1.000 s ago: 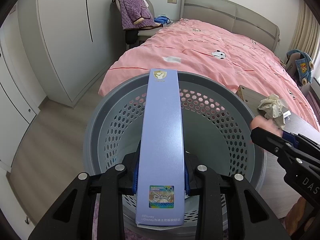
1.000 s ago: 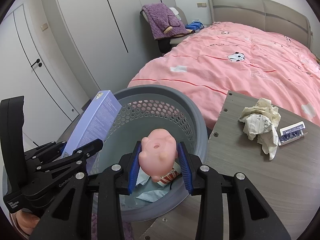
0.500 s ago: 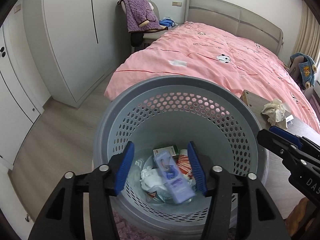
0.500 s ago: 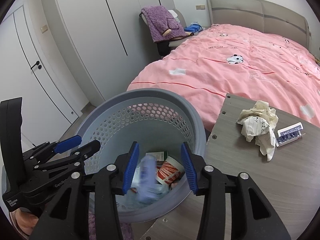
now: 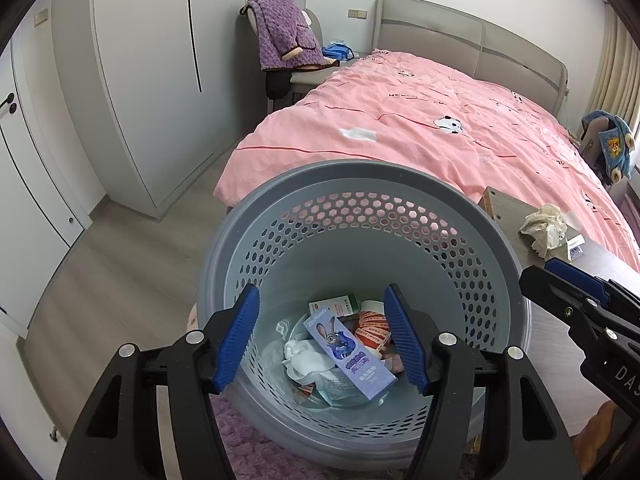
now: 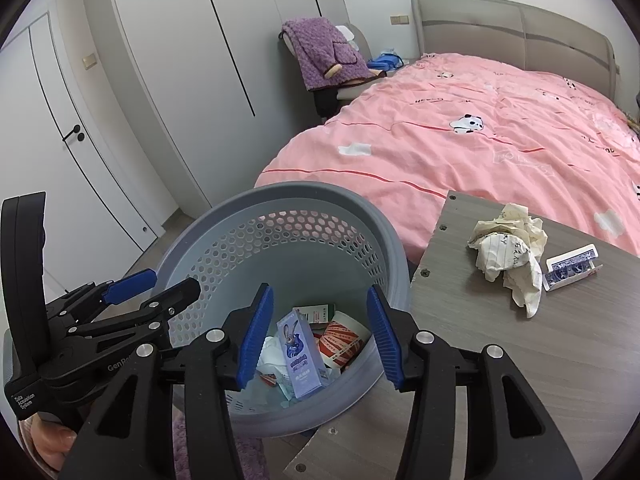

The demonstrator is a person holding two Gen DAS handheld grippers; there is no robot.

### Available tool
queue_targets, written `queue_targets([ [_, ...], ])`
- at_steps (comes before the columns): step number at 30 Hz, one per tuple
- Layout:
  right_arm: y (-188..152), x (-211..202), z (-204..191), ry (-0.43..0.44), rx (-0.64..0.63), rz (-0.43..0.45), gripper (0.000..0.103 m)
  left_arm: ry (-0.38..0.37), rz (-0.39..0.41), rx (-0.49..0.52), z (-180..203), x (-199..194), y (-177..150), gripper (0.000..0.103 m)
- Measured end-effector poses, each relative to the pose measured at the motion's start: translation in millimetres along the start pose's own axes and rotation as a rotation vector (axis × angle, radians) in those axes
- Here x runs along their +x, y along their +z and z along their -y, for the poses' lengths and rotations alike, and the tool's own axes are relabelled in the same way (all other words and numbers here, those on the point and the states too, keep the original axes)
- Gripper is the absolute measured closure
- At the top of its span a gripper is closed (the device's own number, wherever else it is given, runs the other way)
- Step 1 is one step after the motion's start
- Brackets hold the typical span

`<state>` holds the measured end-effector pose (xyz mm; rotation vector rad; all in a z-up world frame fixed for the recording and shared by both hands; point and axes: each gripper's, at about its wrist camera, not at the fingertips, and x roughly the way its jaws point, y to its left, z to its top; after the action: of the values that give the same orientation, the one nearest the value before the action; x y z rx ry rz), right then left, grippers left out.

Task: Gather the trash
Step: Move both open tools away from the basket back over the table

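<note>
Both boxes of a second ago are gone from the fingers: the long purple box (image 5: pixel 351 355) that the left gripper (image 5: pixel 322 340) held upright now lies flat on the other rubbish at the bottom of the grey basket (image 5: pixel 280 184), and the pink toy that the right gripper (image 6: pixel 316 334) held is dropped too. Only a pinkish bit shows low right in the basket, and I cannot say it is the toy.

Both pairs of fingers are empty and the jaws are opening, with nothing between the blue pads. Both hang over the basket mouth in the lower middle of each frame.

Outward from there, the basket stands against the edge of the tabletop (image 6: pixel 520 360). The crumpled paper (image 6: pixel 506 250) and the small blue-patterned packet (image 6: pixel 570 266) lie on it at the right, touching or nearly so. These are still to collect, I think.

The risks, as I judge them: a gripper reaching right may knock the basket rim and tip the light basket. The loose paper may be caught by one flap only and fall on the floor. The flat packet may slide away under the fingers.
</note>
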<state>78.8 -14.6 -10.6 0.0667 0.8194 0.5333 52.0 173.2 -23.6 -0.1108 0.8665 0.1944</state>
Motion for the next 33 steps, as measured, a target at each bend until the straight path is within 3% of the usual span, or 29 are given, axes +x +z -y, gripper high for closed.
queue_targets([
  [14,-12,-24,14,-0.05,0.037,0.03,0.042,-0.037,0.011,0.016,13,-13,-3,0.034],
  [21,-26,-39,49,-0.123,0.106,0.038,0.036,-0.08,0.003,0.05,35,-13,-8,0.033],
  [33,-26,-40,121,-0.284,0.219,0.041,0.035,-0.146,0.009,0.105,77,-5,2,0.033],
])
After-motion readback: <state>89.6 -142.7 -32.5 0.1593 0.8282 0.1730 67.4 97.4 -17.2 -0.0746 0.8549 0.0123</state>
